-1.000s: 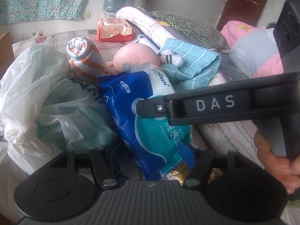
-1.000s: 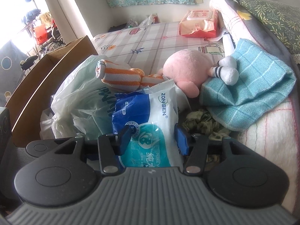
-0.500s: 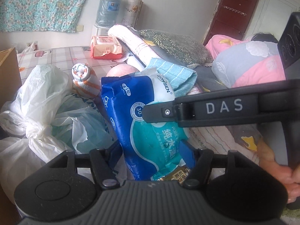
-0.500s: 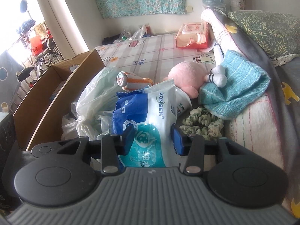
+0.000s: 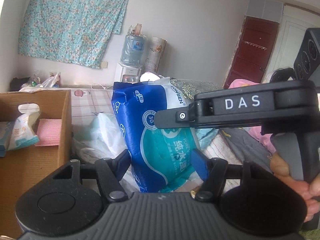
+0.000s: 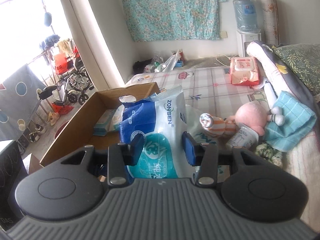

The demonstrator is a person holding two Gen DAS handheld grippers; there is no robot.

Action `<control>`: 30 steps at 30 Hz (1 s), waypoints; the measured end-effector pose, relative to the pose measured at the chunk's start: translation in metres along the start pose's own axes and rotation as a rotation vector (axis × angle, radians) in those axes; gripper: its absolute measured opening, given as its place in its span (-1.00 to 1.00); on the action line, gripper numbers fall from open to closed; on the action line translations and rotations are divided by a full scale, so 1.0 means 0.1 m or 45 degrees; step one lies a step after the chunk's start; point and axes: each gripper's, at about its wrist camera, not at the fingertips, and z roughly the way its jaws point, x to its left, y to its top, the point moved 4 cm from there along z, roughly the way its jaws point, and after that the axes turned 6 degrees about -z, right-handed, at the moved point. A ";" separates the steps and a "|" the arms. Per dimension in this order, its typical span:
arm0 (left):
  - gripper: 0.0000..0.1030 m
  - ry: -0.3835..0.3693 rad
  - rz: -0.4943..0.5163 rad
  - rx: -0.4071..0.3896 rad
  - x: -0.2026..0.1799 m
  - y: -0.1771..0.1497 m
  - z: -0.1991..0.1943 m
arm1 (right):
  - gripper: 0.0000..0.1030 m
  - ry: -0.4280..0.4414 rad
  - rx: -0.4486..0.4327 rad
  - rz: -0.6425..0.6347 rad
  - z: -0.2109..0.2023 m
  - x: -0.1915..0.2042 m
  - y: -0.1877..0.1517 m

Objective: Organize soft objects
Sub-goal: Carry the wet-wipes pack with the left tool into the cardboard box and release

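- The left gripper (image 5: pixel 163 160) and the right gripper (image 6: pixel 163 147) each clamped the blue wipes pack (image 5: pixel 158 132) between their fingers.
- A cardboard box (image 6: pixel 84 124) lay left of the right fingers (image 6: pixel 189 150).

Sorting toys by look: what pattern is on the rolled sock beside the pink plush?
Orange and white stripes on the sock, clearest in the right wrist view.

One blue wipes pack (image 6: pixel 160 124), one cardboard box (image 6: pixel 84 124), one pink plush (image 6: pixel 251 116), one teal towel (image 6: pixel 292 128)

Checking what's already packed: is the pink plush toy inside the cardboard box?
No, the pink plush toy lies on the bed beside the blue towel, outside the cardboard box.
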 end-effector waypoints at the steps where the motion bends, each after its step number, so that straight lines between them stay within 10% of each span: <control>1: 0.29 0.045 0.007 -0.016 0.11 0.04 -0.09 | -0.17 0.039 -0.006 -0.002 0.07 0.14 0.03; 11: 0.29 0.326 -0.099 -0.041 1.18 0.47 -0.47 | -0.15 0.314 0.053 0.117 1.05 1.14 0.17; 24: 0.29 0.343 -0.172 0.373 2.01 0.23 0.00 | -0.13 0.107 0.032 0.172 1.11 0.66 -0.03; 30: 0.24 0.343 -0.406 0.560 2.43 0.27 0.31 | -0.13 0.110 0.002 0.204 1.02 0.51 -0.06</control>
